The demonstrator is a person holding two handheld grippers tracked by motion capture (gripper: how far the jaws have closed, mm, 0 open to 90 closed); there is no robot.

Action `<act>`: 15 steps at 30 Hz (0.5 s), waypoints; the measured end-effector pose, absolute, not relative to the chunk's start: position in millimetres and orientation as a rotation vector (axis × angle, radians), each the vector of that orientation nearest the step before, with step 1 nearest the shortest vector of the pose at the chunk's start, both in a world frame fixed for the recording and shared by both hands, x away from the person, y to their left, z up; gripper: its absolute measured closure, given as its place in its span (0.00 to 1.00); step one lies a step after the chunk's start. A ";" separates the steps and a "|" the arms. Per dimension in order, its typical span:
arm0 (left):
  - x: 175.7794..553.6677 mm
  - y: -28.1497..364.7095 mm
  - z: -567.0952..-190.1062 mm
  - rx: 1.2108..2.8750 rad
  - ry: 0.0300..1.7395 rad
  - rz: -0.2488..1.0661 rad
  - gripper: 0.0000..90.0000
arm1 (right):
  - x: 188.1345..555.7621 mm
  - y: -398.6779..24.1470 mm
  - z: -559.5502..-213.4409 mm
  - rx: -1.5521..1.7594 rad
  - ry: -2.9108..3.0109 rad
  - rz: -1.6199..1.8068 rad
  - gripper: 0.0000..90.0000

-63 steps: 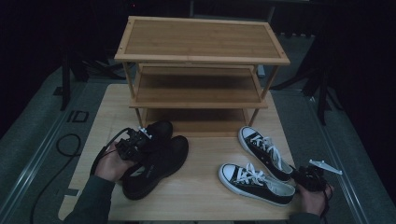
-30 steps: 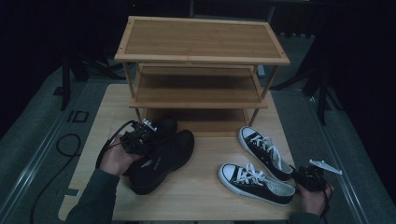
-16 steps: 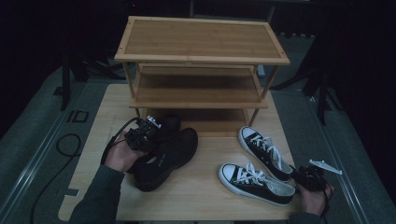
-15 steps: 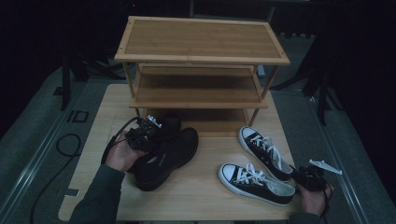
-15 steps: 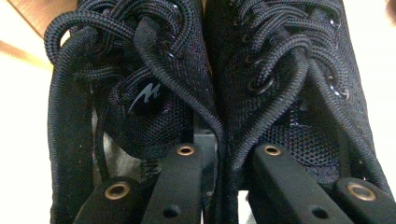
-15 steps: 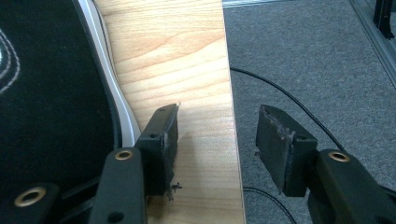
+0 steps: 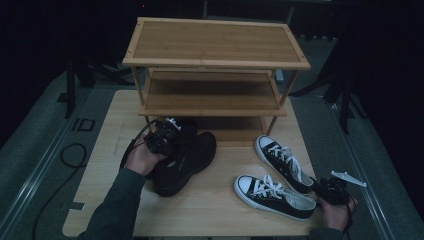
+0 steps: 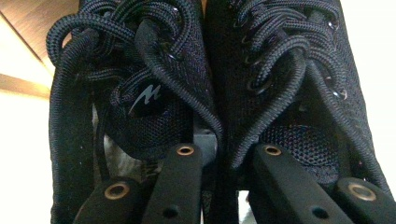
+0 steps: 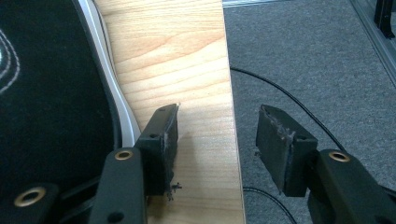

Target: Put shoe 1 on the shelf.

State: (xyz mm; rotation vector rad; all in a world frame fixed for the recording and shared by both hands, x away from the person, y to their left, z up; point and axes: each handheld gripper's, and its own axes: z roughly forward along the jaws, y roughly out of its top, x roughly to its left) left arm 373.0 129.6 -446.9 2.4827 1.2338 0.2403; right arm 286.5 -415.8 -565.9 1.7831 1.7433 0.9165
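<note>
Left gripper [image 7: 161, 139] pinches the 2 inner collars of the black mesh trainers [image 7: 186, 156] together. Over the last 2 s the pair shifted from the table [image 7: 107, 125] front toward the bamboo shoe rack [image 7: 215, 95]; probably heading for its bottom shelf. Right gripper [image 9: 215, 140] open, empty, parked at the table's right edge beside the black-and-white canvas sneakers [image 7: 274, 190]. Rack's front-left leg sits close to the path.
</note>
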 end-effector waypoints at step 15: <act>386.3 115.0 -451.9 2.445 1.315 0.297 0.94 | 286.6 -415.8 -565.9 1.785 1.743 0.917 0.53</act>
